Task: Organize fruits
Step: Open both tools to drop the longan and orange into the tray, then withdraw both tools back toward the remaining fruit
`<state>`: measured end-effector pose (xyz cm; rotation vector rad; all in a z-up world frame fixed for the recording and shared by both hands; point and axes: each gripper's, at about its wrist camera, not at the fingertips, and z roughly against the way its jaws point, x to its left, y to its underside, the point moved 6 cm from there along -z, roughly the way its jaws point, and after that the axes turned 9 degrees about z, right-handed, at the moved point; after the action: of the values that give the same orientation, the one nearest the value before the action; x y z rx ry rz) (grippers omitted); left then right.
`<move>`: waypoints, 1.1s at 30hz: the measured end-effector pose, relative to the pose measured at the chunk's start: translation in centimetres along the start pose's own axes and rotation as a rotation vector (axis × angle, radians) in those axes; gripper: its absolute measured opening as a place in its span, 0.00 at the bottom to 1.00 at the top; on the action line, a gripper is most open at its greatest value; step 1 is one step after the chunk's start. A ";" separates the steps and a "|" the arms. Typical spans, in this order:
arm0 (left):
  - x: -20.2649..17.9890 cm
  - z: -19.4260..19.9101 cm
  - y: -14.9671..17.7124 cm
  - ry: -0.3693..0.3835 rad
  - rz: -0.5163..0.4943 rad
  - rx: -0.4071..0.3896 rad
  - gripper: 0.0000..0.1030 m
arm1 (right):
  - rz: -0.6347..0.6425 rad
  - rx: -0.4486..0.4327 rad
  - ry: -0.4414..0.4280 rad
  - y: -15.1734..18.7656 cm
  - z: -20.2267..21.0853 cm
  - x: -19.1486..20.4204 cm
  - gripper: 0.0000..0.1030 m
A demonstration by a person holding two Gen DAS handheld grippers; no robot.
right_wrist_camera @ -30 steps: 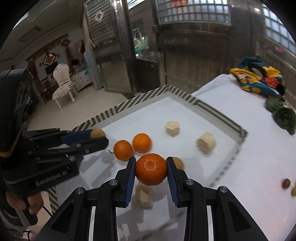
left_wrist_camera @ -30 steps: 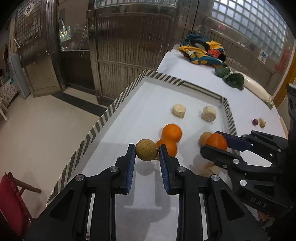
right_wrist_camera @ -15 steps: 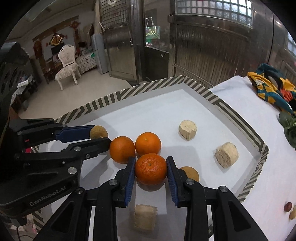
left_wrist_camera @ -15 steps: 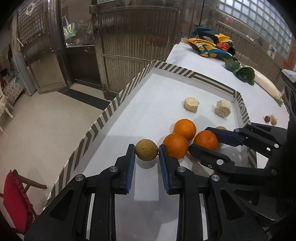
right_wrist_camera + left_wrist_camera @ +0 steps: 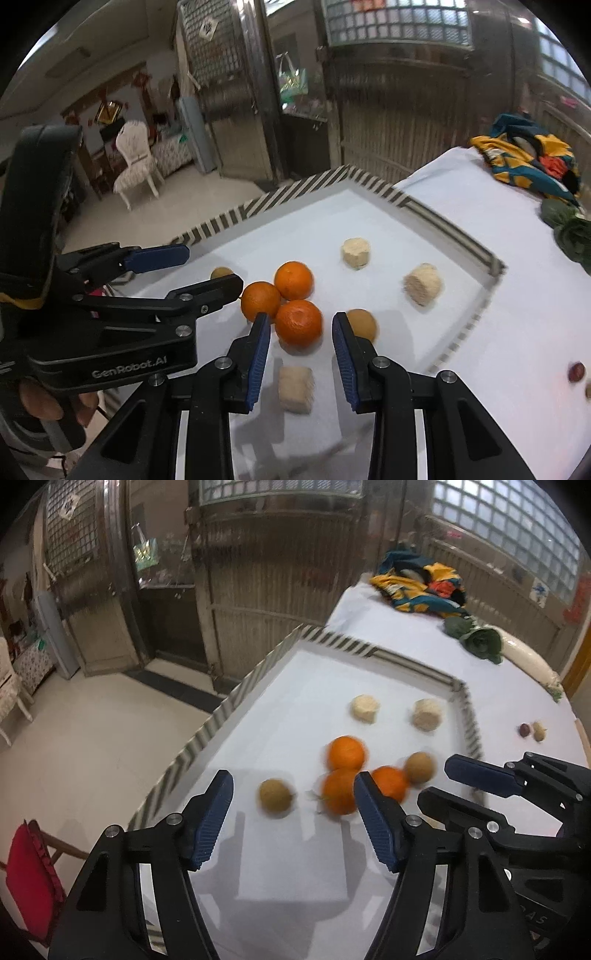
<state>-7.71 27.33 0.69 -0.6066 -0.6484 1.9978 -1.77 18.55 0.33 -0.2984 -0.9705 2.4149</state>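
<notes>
The left tongs (image 5: 293, 812) have just been opening and now stand wide, with the brown round fruit (image 5: 276, 798) lying free on the white sheet between the jaws, neither pad touching it. The right tongs (image 5: 300, 334) are also parted: in the right wrist view a gap shows on each side of the near orange (image 5: 298, 324), so it is sitting on the sheet rather than being squeezed.

Taking that near orange as the landmark, two more oranges (image 5: 293, 280) touch it on its far-left side, forming a tight cluster. A second brown fruit (image 5: 362, 325) sits just to its right, behind the right jaw. A pale cut chunk (image 5: 295, 384) lies nearer the camera, and two more pale chunks (image 5: 355, 253) rest well beyond it toward the striped border (image 5: 454, 229) of the table.

The step in hand looks like a release of both fruits. To do it well, draw each set of tongs straight back along its own line with the jaws kept wide, so no pad nudges a round fruit and sets it rolling. The right side needs most care, since its jaws flank touching oranges. The loose brown fruits would seem to belong together next.
</notes>
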 end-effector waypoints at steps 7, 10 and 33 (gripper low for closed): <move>-6.0 1.3 0.2 0.085 -0.059 -0.021 0.66 | -0.057 -0.041 0.081 2.4 5.2 -3.0 0.33; -9.5 1.5 0.8 0.146 -0.089 0.007 0.66 | -0.099 -0.047 0.126 4.3 7.3 -5.0 0.33; -32.4 -8.1 2.5 0.290 -0.312 0.198 0.66 | -0.470 0.033 0.401 21.5 18.5 -26.9 0.35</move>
<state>10.73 -0.52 -1.78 -0.6188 -0.3399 1.6198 5.68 -19.80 -1.03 -0.4633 -0.7210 1.8493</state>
